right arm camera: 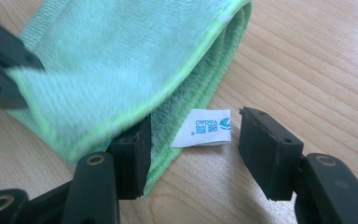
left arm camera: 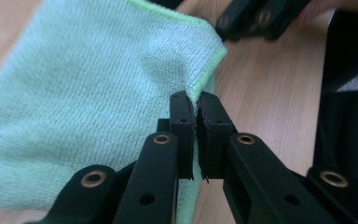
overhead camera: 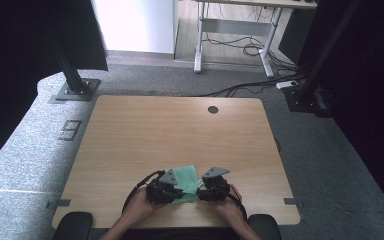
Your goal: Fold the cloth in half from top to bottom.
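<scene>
A folded light-green microfibre cloth [overhead camera: 186,177] lies near the table's front edge between the two grippers. In the left gripper view my left gripper [left arm camera: 194,100] is shut on the cloth's [left arm camera: 98,88] hemmed edge, lifting the top layer a little. In the right gripper view my right gripper [right arm camera: 191,140] stands open around the cloth's [right arm camera: 121,60] lower folded edge. A white label [right arm camera: 205,128] with blue print lies on the wood between its pads. Its left pad [right arm camera: 133,151] sits against the folded edge, under the raised layer. In the high view the left gripper [overhead camera: 177,192] and right gripper [overhead camera: 200,191] face each other across the cloth.
The wooden table [overhead camera: 170,130] has a round cable hole [overhead camera: 213,109] at the back. Black frame posts [overhead camera: 72,75] stand on the carpet behind it. A white desk frame with cables [overhead camera: 235,45] is farther back. Dark armrests [overhead camera: 72,225] flank the person's forearms.
</scene>
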The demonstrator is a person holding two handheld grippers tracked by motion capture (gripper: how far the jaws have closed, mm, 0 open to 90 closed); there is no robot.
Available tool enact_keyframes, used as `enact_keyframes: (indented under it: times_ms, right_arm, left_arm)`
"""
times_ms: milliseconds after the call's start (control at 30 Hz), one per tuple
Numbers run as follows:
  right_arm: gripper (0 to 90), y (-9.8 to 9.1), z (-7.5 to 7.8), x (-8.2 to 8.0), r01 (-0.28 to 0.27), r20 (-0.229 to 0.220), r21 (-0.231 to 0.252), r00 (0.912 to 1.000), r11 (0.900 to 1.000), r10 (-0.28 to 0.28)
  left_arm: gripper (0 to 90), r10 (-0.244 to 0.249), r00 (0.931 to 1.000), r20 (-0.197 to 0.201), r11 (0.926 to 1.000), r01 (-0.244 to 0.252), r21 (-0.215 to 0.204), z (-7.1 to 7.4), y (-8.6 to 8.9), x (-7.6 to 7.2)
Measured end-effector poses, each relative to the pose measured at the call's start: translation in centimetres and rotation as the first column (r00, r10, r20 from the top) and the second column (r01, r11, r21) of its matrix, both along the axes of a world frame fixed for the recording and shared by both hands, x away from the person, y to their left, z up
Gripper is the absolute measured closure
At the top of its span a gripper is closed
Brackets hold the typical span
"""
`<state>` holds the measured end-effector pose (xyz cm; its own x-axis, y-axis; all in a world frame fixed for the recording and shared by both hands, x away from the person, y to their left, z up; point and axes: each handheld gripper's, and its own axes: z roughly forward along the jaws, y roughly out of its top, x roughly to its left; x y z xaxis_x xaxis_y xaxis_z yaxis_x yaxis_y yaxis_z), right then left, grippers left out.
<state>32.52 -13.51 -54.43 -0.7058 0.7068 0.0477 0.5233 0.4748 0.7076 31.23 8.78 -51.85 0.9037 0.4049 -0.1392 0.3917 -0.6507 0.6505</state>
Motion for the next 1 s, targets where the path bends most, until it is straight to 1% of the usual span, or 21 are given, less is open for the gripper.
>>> enact_keyframes:
  times_ms: [100, 200, 300, 367, 400, 433, 467, 533, 567, 600, 633, 667, 700, 733, 767, 800, 833, 900, 933, 967, 1000]
  right_arm:
    - [44.1, 0.0, 0.0, 0.1, 0.001, 0.003, 0.000, 1.0000, 1.0000, -0.001]
    - [43.8, -0.1, 0.0, 0.1, 0.004, -0.001, 0.008, 1.0000, 1.0000, -0.004]
    - [43.0, -0.6, 0.3, 0.3, 0.010, -0.017, 0.006, 0.9998, 0.9999, -0.010]
    - [43.9, -1.5, 1.0, 0.3, 0.040, 0.014, -0.012, 0.9991, 0.9991, -0.039]
    - [43.9, -2.0, 1.5, 0.3, 0.056, 0.030, -0.012, 0.9980, 0.9984, -0.055]
    - [43.8, -2.4, 1.8, 0.4, 0.068, 0.036, 0.002, 0.9970, 0.9977, -0.069]
    - [42.9, -2.8, 2.4, 0.3, 0.081, 0.040, 0.033, 0.9958, 0.9962, -0.082]
    - [40.1, -2.7, 3.1, 0.1, 0.065, 0.047, 0.068, 0.9966, 0.9956, -0.068]
    - [39.2, -2.5, 3.2, 0.0, 0.049, 0.047, 0.075, 0.9975, 0.9959, -0.053]
    - [38.1, -1.8, 3.2, -0.2, 0.021, 0.041, 0.080, 0.9989, 0.9966, -0.024]
    - [37.6, -1.4, 3.0, -0.3, 0.004, 0.036, 0.081, 0.9993, 0.9967, -0.007]
    - [37.2, -0.7, 2.6, -0.4, -0.018, 0.023, 0.077, 0.9996, 0.9969, 0.016]
    - [36.6, -0.4, 2.3, -0.5, -0.029, 0.011, 0.071, 0.9995, 0.9970, 0.028]
    - [36.5, 0.0, 1.8, -0.5, -0.039, -0.001, 0.054, 0.9992, 0.9978, 0.039]
    - [36.3, 0.1, 1.5, -0.4, -0.039, 0.000, 0.031, 0.9992, 0.9987, 0.039]
    - [35.7, 0.1, 0.9, -0.3, -0.031, -0.003, -0.015, 0.9995, 0.9994, 0.031]
    - [35.2, -0.1, 0.5, -0.1, -0.025, -0.023, -0.008, 0.9994, 0.9996, 0.025]
    - [33.3, -0.3, 0.3, 0.0, -0.020, -0.042, 0.001, 0.9989, 0.9998, 0.020]
    - [33.3, -0.3, 0.3, 0.0, -0.020, -0.042, 0.001, 0.9989, 0.9998, 0.020]
    - [32.2, -0.4, 0.2, 0.1, -0.023, -0.038, -0.004, 0.9990, 0.9997, 0.023]
    - [31.4, -0.4, 0.2, 0.1, -0.023, -0.037, -0.007, 0.9991, 0.9997, 0.022]
  left_arm:
    - [84.2, -0.008, 0.9999, -0.011, 0.9999, 0.009, 0.011, -0.5, -0.2, -0.1]
    - [80.6, -0.016, 0.9996, -0.023, 0.9997, 0.016, 0.019, -1.1, -0.5, 0.0]
    - [80.4, -0.014, 0.9991, -0.041, 0.9999, 0.014, 0.001, -1.3, -0.4, 0.2]
    - [80.1, -0.014, 0.9989, -0.044, 0.9999, 0.014, 0.003, -1.3, -0.4, 0.2]
    - [79.8, -0.015, 0.9989, -0.044, 0.9999, 0.015, 0.003, -1.3, -0.4, 0.3]
    - [79.5, -0.016, 0.9989, -0.044, 0.9999, 0.016, 0.004, -1.3, -0.5, 0.3]
    - [78.6, -0.017, 0.9988, -0.045, 0.9998, 0.017, 0.004, -1.3, -0.5, 0.3]
    - [77.7, -0.021, 0.9988, -0.044, 0.9998, 0.022, 0.005, -1.3, -0.5, 0.3]
    - [77.3, -0.022, 0.9987, -0.045, 0.9997, 0.022, 0.004, -1.3, -0.5, 0.3]
    - [76.8, -0.024, 0.9987, -0.045, 0.9997, 0.024, 0.004, -1.3, -0.5, 0.3]
    - [76.2, -0.030, 0.9986, -0.043, 0.9995, 0.031, 0.007, -1.3, -0.5, 0.3]
    - [75.1, -0.030, 0.9985, -0.045, 0.9995, 0.030, 0.004, -1.3, -0.5, 0.2]
    - [73.8, -0.030, 0.9984, -0.048, 0.9996, 0.030, -0.002, -1.3, -0.5, 0.2]
    - [71.8, -0.030, 0.9983, -0.050, 0.9996, 0.030, -0.004, -1.3, -0.5, 0.2]
    - [70.0, -0.037, 0.9977, -0.057, 0.9993, 0.036, -0.013, -1.2, -0.4, 0.1]
    - [66.9, -0.040, 0.9976, -0.056, 0.9990, 0.039, -0.020, -0.9, -0.2, 0.2]
    - [64.5, -0.041, 0.9978, -0.051, 0.9990, 0.040, -0.020, -0.7, 0.0, 0.2]
    - [61.1, -0.018, 0.9995, -0.026, 0.9993, 0.017, -0.034, 0.1, 0.9, 0.3]
    - [59.8, -0.018, 0.9995, -0.026, 0.9993, 0.017, -0.034, 0.1, 0.9, 0.3]
    - [58.3, 0.031, 0.9995, -0.003, 0.9979, -0.031, -0.057, 0.8, 2.0, 0.6]
    - [56.6, 0.080, 0.9964, 0.025, 0.9957, -0.079, -0.048, 1.0, 2.6, 0.8]
